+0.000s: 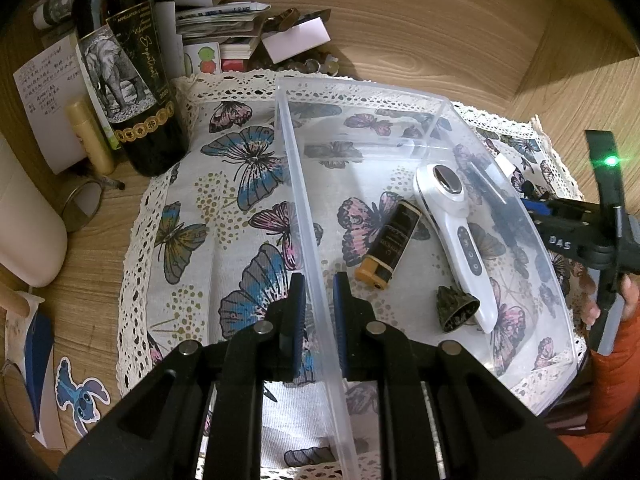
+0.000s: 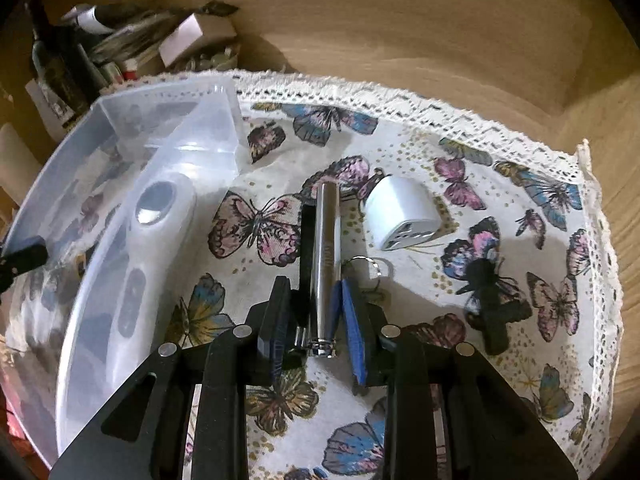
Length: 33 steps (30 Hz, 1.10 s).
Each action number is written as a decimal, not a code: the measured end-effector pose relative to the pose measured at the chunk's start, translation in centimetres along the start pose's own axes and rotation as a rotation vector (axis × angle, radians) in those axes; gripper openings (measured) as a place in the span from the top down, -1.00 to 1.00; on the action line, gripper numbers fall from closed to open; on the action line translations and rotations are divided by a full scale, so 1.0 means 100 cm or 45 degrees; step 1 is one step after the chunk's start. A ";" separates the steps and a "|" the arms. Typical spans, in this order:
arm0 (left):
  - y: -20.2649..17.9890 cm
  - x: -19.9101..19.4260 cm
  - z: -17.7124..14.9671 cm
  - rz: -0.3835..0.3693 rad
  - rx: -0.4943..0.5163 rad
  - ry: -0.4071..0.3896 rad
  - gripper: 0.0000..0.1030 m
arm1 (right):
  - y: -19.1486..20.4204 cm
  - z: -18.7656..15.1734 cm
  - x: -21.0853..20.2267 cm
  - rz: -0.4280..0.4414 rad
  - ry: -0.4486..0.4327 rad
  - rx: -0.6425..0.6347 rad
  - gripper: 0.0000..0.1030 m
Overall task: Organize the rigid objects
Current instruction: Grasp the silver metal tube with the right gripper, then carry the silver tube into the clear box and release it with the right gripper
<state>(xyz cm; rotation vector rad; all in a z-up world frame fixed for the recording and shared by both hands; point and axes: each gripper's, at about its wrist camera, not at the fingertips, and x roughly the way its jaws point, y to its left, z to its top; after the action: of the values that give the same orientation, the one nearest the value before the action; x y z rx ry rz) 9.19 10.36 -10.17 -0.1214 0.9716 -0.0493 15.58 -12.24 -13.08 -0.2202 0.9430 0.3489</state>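
Bin wall [image 1: 316,280] blurs the massager [image 2: 160,216] — keyring [image 2: 370,266] half-hidden behind fingers [image 2: 354,336].
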 end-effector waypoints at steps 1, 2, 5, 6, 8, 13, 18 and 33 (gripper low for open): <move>0.000 0.000 0.000 -0.001 0.000 0.001 0.74 | 0.001 0.001 0.001 -0.007 -0.007 -0.004 0.53; 0.000 0.000 0.000 -0.001 -0.001 0.002 0.74 | 0.003 0.002 0.002 -0.022 -0.012 -0.016 0.53; 0.000 0.000 0.000 0.000 0.000 0.002 0.74 | 0.008 0.005 0.005 -0.058 -0.024 -0.035 0.70; 0.000 0.000 0.000 0.000 0.000 0.001 0.74 | 0.008 0.006 0.005 -0.058 -0.025 -0.035 0.72; 0.000 0.000 0.001 0.000 0.000 0.001 0.74 | 0.007 0.006 0.003 -0.046 -0.033 -0.019 0.72; 0.000 0.000 0.000 0.000 -0.001 0.001 0.74 | 0.002 0.009 -0.018 -0.021 -0.106 0.013 0.72; 0.000 0.000 0.001 0.000 -0.002 0.001 0.74 | 0.008 0.017 -0.050 -0.010 -0.210 0.005 0.72; 0.000 0.000 0.000 0.001 0.001 0.000 0.74 | 0.069 0.045 -0.102 0.137 -0.418 -0.161 0.72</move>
<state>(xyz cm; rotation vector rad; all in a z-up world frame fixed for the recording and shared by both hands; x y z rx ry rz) 9.17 10.34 -10.13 -0.1202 0.9718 -0.0492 10.81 -6.41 -2.34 -0.2202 0.6103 0.5276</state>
